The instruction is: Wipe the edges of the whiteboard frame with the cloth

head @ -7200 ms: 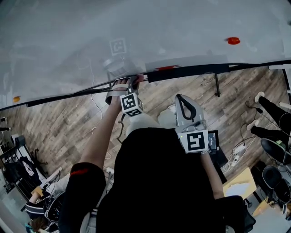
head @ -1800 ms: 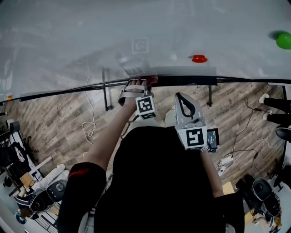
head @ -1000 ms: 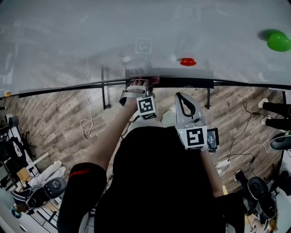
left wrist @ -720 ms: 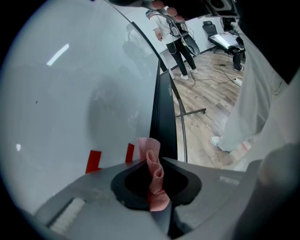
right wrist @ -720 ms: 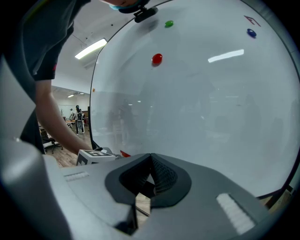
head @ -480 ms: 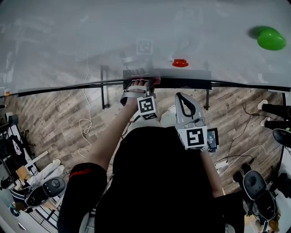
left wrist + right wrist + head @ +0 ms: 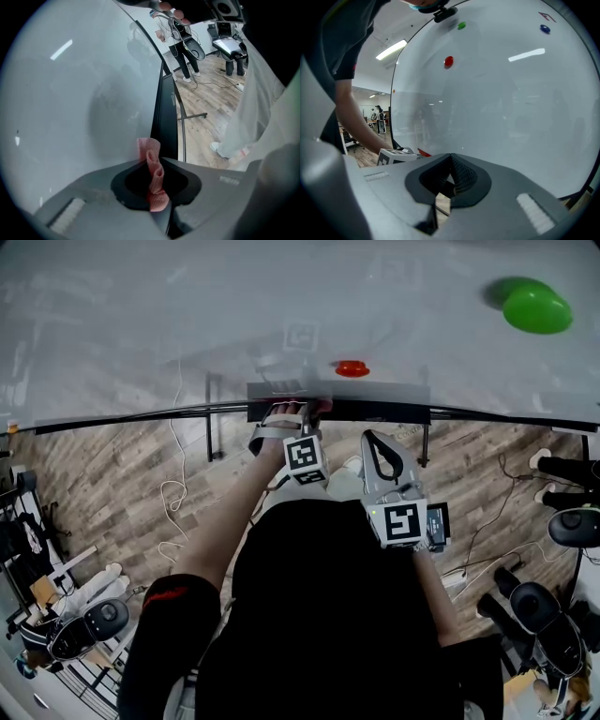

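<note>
My left gripper [image 7: 295, 411] is shut on a pink cloth [image 7: 153, 176], and the cloth rests against the dark bottom frame [image 7: 122, 416] of the whiteboard [image 7: 141, 324]. In the left gripper view the frame edge [image 7: 165, 112] runs away ahead of the jaws beside the white board face. My right gripper [image 7: 378, 448] hangs shut and empty a little below the frame, close to the person's body; the right gripper view looks up the board [image 7: 511, 93].
A black marker tray [image 7: 375, 409] sits on the frame just right of the cloth. Red [image 7: 352, 368] and green [image 7: 536, 308] magnets stick to the board. Below are wood floor, stand legs [image 7: 214, 432], cables [image 7: 173, 493], and people's feet [image 7: 562, 470] at right.
The left gripper and cloth have slid rightward along the bottom frame, reaching the left end of the marker tray. The magnets have drifted left in the head view. The right gripper stays put.
</note>
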Tool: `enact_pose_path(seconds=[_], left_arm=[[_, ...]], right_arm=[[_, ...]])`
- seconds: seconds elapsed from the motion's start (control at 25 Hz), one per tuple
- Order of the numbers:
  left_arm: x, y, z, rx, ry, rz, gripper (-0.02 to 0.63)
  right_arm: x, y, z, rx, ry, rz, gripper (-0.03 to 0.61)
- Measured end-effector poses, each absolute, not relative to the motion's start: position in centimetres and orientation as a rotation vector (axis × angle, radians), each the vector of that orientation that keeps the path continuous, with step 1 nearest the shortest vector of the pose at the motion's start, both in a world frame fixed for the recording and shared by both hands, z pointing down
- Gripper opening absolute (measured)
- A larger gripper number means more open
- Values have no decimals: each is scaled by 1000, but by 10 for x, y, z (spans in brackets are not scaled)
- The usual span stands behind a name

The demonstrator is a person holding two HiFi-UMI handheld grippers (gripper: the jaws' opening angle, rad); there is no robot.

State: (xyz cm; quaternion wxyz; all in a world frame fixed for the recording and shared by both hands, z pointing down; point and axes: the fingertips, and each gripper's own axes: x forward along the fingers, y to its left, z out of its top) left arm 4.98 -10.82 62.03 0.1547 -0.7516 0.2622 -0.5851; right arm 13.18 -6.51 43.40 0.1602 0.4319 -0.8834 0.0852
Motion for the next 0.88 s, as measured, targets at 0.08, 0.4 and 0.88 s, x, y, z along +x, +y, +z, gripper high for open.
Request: enact_pose_path(seconds=[0.08, 0.4, 0.88], left_arm=[[53, -109, 619, -2154, 756, -1679, 38], [60, -108, 619, -2140, 762, -1688, 37], [84, -106, 621, -2238, 816, -1673, 35]], right_arm=[[135, -66, 432, 1231, -2529, 246, 2], [146, -61, 434, 1210, -2537, 251, 2], [168, -51, 436, 1148, -2558, 237, 2]])
